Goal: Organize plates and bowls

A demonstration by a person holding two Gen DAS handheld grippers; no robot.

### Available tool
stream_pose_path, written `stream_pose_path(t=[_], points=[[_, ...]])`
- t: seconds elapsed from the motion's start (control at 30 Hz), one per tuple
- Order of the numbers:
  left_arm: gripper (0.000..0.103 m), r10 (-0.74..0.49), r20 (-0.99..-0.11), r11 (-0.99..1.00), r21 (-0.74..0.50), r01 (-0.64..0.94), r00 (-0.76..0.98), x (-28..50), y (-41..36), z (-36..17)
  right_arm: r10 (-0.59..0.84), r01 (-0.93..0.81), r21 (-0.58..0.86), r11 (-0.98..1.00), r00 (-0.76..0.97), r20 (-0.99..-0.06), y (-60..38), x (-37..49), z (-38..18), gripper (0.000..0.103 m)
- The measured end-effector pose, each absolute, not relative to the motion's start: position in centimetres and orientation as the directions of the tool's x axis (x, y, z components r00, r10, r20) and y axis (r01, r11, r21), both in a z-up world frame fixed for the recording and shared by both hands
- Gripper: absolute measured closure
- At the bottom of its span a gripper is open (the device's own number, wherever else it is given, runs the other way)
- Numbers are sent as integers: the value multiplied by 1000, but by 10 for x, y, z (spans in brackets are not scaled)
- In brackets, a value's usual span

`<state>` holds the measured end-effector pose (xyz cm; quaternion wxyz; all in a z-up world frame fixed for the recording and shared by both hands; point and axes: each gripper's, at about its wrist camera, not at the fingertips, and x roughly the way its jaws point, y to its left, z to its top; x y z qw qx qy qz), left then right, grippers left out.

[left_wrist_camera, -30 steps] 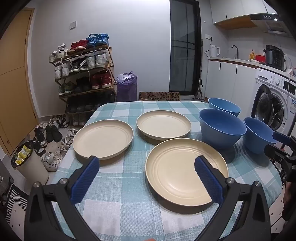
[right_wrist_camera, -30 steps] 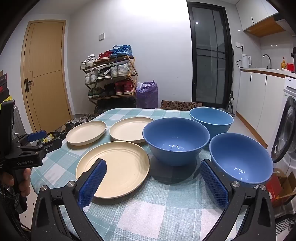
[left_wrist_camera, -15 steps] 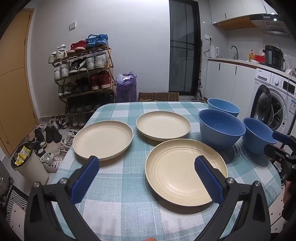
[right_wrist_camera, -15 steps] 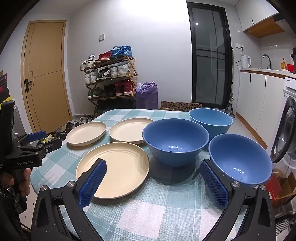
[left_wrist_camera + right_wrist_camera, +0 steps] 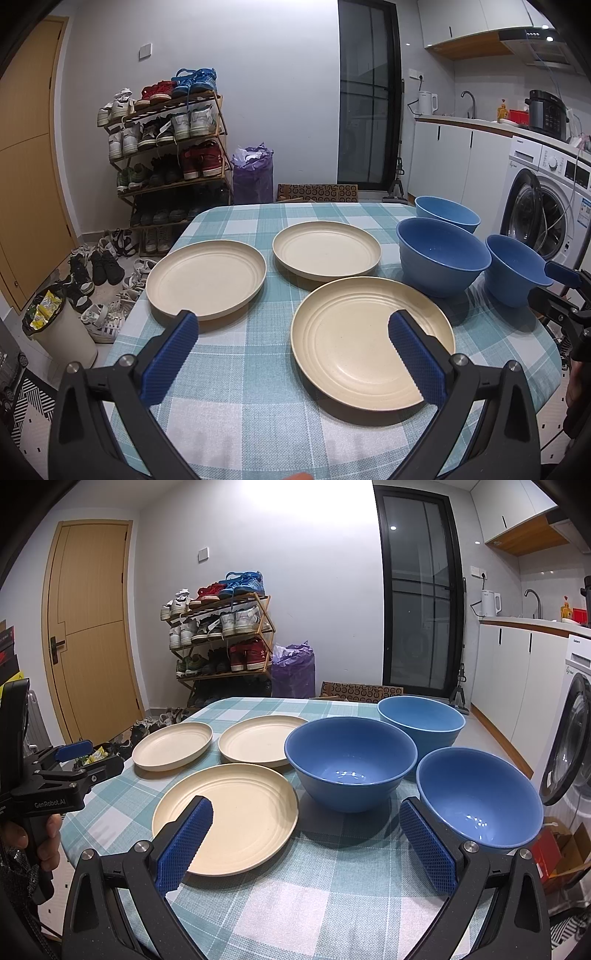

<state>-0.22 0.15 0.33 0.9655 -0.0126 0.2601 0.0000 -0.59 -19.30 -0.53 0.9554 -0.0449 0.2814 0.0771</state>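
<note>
Currently no change: left claw [image 5: 291,339] and right claw [image 5: 304,834] stay wide, empty; nearest plate [image 5: 369,339] at 1 o'clock, stacking unstarted.

White lettering reading "GenRobot.AI" runs along the black body of the left gripper [image 5: 70,760], seen from the right wrist camera. Markings on the washing machine [image 5: 546,206] are too small to read.

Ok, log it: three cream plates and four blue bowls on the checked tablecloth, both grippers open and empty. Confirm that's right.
Not quite: there are three blue bowls, not four. The right wrist view shows them clearly: the near bowl, the middle bowl and the far bowl. The rest stands: three cream plates, left gripper and right gripper open and empty.
</note>
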Motion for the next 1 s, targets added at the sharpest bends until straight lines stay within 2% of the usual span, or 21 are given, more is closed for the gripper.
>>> stream_pose_path(t=[1.0], points=[[0,-8,-504,1000,-27,-6,864,1,1,2,122,-175,-46,983,829,-546,-193,-6,-6,0]])
